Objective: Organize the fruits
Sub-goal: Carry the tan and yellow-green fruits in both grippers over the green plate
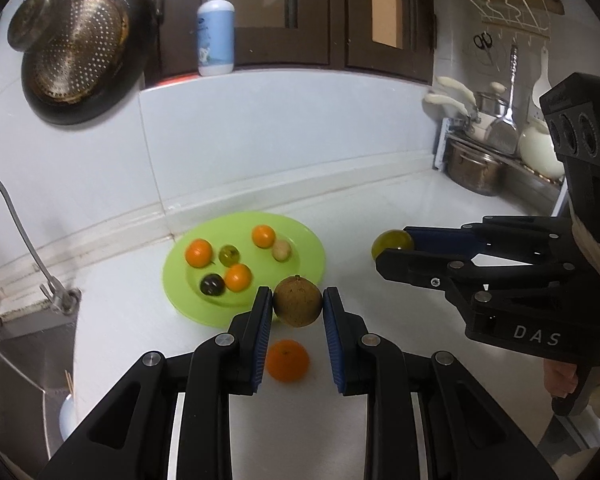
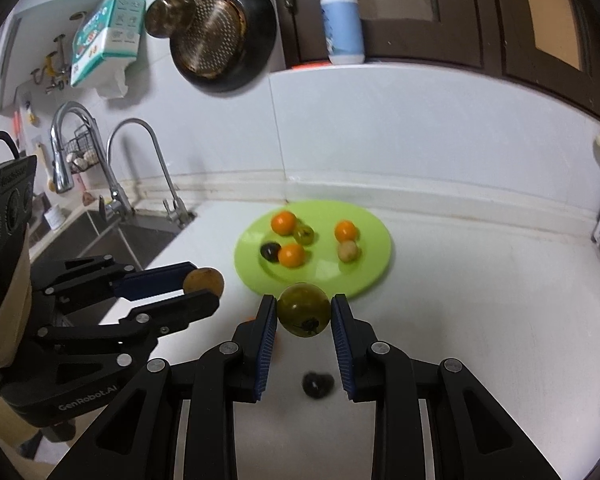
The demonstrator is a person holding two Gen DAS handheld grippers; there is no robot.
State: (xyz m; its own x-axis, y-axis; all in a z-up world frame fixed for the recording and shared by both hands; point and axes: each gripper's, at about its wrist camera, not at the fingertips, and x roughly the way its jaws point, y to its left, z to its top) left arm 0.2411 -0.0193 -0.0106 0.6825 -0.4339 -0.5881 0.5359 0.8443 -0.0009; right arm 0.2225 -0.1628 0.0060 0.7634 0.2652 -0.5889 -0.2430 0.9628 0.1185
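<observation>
Left claw (image 1: 298, 306), marked "GenRobot.AI", pinched a brown fruit (image 1: 298, 301); right claw (image 2: 304, 314), marked "DAS", pinched a green tomato (image 2: 303, 309), both above the counter (image 1: 400, 320).

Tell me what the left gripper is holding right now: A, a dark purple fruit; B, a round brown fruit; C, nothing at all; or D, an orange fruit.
B: the left gripper is shut on a round brown fruit, its pads pressing both sides, while an orange fruit lies on the counter below.
</observation>
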